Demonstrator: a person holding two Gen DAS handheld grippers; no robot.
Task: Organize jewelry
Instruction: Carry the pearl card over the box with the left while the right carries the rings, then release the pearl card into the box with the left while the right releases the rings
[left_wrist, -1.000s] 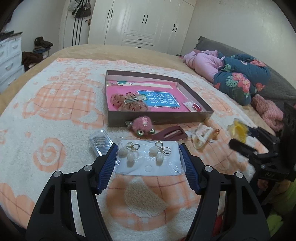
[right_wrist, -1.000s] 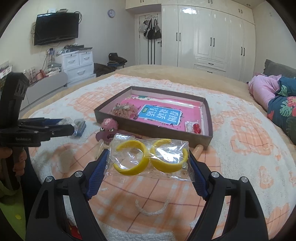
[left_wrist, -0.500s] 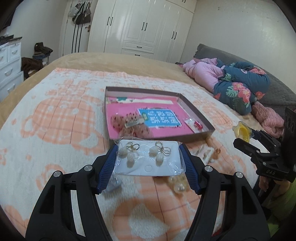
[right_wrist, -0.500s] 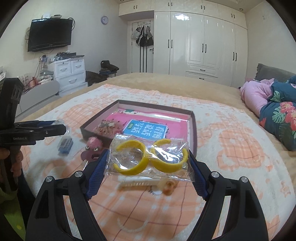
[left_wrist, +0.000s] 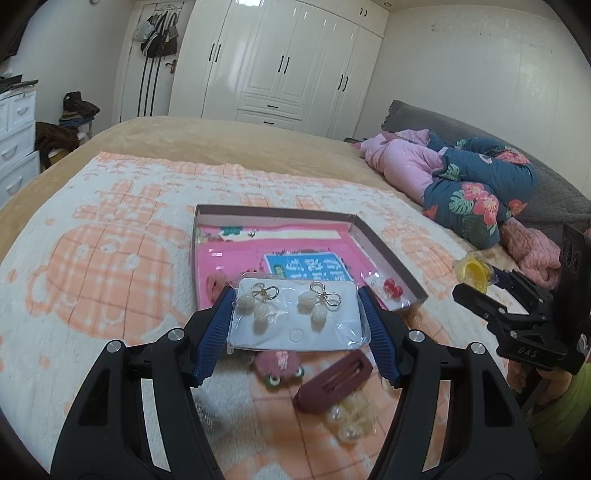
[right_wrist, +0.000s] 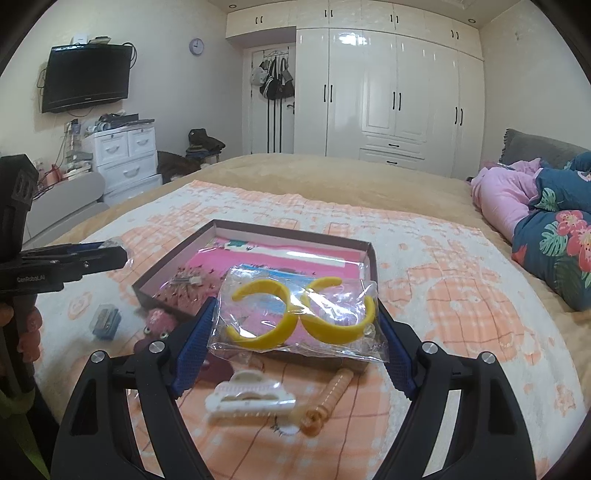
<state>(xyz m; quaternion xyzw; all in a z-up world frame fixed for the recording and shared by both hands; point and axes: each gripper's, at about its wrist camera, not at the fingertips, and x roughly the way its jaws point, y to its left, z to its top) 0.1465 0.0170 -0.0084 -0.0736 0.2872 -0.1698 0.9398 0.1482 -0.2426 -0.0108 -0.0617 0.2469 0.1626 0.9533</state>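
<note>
My left gripper (left_wrist: 297, 317) is shut on a clear packet with a white card of pearl bow earrings (left_wrist: 295, 314), held above the bed just short of the brown box (left_wrist: 391, 266). In the right wrist view my right gripper (right_wrist: 295, 325) is shut on a clear bag of yellow hoop earrings (right_wrist: 299, 314), lifted in front of the same brown box (right_wrist: 255, 229). The box has a pink lining, a blue card and small red earrings (left_wrist: 391, 288) inside. Each gripper shows at the edge of the other view: the right gripper (left_wrist: 476, 280) and the left gripper (right_wrist: 118, 251).
On the orange-and-white blanket lie a dark red hair clip (left_wrist: 332, 380), a pink fuzzy clip (left_wrist: 277, 365), pearl pieces (left_wrist: 347, 417), a white claw clip (right_wrist: 251, 402), an orange roller (right_wrist: 325, 402) and a small blue case (right_wrist: 105, 321). Folded clothes (left_wrist: 461, 177) lie at the right.
Both grippers rose and moved forward toward the box with their packets still held. The loose items on the blanket now appear lower, under and behind the fingers.
</note>
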